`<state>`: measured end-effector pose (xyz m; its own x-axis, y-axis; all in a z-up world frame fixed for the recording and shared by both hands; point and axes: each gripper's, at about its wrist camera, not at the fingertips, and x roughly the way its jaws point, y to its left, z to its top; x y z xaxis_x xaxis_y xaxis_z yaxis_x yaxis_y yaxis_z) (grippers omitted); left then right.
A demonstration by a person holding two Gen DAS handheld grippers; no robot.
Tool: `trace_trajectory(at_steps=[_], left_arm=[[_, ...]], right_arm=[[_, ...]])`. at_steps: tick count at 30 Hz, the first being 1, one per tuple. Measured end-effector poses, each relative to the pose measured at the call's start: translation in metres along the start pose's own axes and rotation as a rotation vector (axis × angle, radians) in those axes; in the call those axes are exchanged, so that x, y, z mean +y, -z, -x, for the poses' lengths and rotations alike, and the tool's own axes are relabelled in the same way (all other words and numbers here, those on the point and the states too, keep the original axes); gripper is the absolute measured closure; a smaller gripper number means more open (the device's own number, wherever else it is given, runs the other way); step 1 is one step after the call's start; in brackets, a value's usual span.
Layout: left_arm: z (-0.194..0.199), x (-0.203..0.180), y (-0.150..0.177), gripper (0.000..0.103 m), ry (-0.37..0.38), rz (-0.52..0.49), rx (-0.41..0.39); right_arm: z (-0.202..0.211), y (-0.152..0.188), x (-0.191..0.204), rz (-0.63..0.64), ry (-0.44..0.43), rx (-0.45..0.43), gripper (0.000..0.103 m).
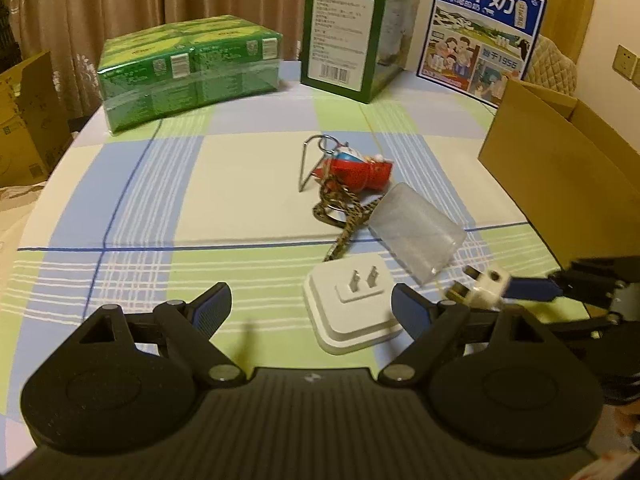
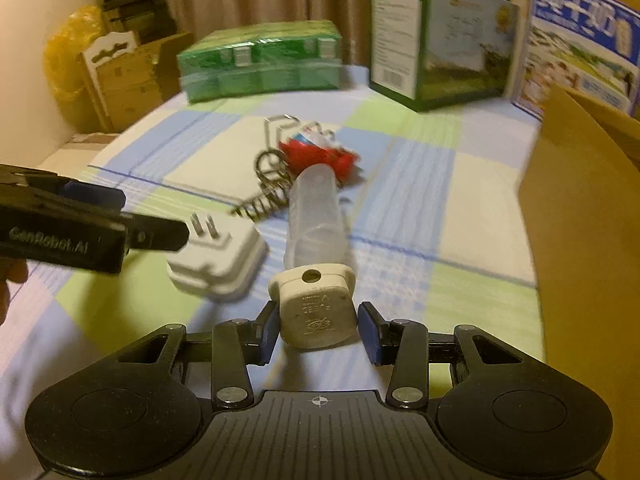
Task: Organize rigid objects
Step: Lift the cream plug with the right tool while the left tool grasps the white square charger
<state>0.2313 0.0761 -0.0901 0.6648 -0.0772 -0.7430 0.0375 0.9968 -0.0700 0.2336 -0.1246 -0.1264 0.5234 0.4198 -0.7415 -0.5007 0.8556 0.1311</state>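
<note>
My left gripper (image 1: pixel 311 309) stands spread wide above the white two-pin adapter (image 1: pixel 352 312), touching nothing. Just right of it, my right gripper (image 2: pixel 318 330) brackets the beige fused plug (image 2: pixel 316 308); its left pad (image 2: pixel 267 334) touches, the right stands clear. Beyond lie a clear case (image 2: pixel 316 212), a red keychain (image 2: pixel 320 156) and, far right, a cardboard box (image 2: pixel 584 216).

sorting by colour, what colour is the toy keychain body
Red toy keychain, clearest in the left wrist view.

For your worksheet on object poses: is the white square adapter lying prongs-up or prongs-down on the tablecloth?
Prongs-up. The white square adapter lies flat on the tablecloth, its two metal prongs pointing upward in both views.
</note>
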Motion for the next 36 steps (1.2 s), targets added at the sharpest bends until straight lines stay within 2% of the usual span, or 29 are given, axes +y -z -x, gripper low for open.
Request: trace_trajectory(at_steps=[3, 7, 9, 10, 13, 19, 22, 31, 36], left_arm=[[-0.003, -0.005, 0.002, 0.018, 0.013, -0.006, 0.013], [-0.004, -0.011, 0.003, 0.018, 0.022, -0.026, 0.009], [-0.005, -0.012, 0.003, 0.018, 0.021, -0.028, 0.007], [-0.006, -0.012, 0.003, 0.018, 0.017, -0.026, 0.008], [-0.007, -0.011, 0.004, 0.018, 0.011, -0.021, 0.011], [-0.011, -0.013, 0.004, 0.018, 0.016, -0.031, 0.019], [-0.014, -0.017, 0.005, 0.018, 0.023, -0.044, 0.023], [-0.024, -0.028, 0.003, 0.018, 0.024, -0.05, 0.004], [-0.035, -0.034, 0.002, 0.018, 0.014, -0.062, 0.017]], right_arm=[[0.009, 0.008, -0.005, 0.0, 0.028, 0.02, 0.063], [0.01, 0.013, -0.006, 0.036, 0.045, -0.002, 0.063], [0.009, 0.013, -0.005, 0.045, 0.046, -0.011, 0.056], [0.008, 0.013, -0.004, 0.047, 0.046, -0.014, 0.048], [0.005, 0.011, -0.003, 0.034, 0.037, -0.02, 0.045], [-0.002, 0.008, -0.003, 0.049, 0.032, 0.003, 0.045], [-0.003, 0.006, -0.002, 0.043, 0.031, 0.012, 0.059], [0.009, -0.003, -0.018, -0.054, 0.088, -0.018, 0.06], [0.01, -0.006, -0.023, -0.082, 0.088, -0.017, 0.06]])
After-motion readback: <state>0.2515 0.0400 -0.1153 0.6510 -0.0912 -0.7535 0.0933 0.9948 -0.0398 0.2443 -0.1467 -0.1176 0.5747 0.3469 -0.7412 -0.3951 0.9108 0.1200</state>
